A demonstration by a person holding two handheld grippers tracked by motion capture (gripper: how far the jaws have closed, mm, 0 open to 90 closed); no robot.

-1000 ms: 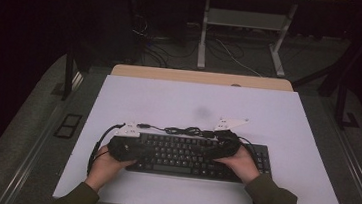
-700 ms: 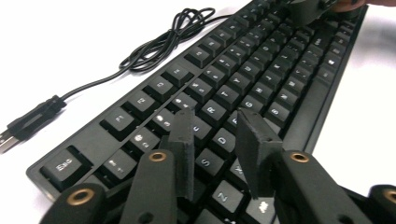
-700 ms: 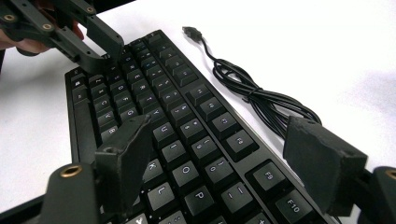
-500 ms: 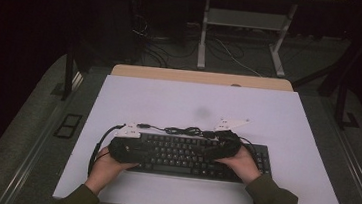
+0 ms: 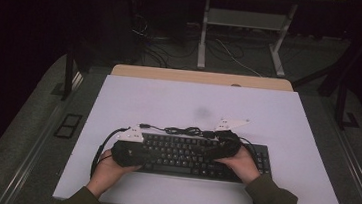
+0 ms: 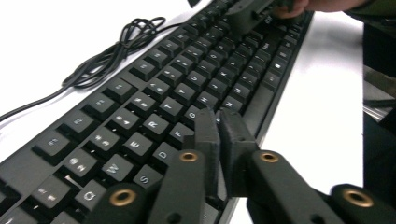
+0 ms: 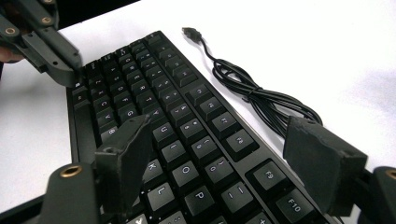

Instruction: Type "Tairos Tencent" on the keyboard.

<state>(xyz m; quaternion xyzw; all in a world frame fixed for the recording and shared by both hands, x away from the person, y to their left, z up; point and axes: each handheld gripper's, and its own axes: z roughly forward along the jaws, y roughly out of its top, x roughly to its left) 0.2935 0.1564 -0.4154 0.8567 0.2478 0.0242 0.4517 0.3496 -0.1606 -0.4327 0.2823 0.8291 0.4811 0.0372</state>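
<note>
A black keyboard (image 5: 188, 158) lies on the white table (image 5: 169, 101), nearer the front edge. Its black cable (image 5: 181, 130) is bundled just behind it, with the USB plug (image 7: 189, 31) loose on the table. My left gripper (image 6: 219, 121) hovers low over the keyboard's left half. Its jaws have just been closing and now stand together with nothing between them. My right gripper (image 7: 219, 135) is over the keyboard's right half with its jaws wide apart above the keys and nothing held. The two grippers point toward each other: the left gripper (image 7: 60, 60) also appears in the right gripper view.
A tan desk edge (image 5: 201, 77) runs behind the white table. Beyond it stand a metal frame (image 5: 247, 23) and floor cables in the dark. Bare white surface lies behind the cable bundle and at both sides of the keyboard.
Both hands stay at the keyboard's ends in nearly the same places. No clear movement of the keyboard or cable.
</note>
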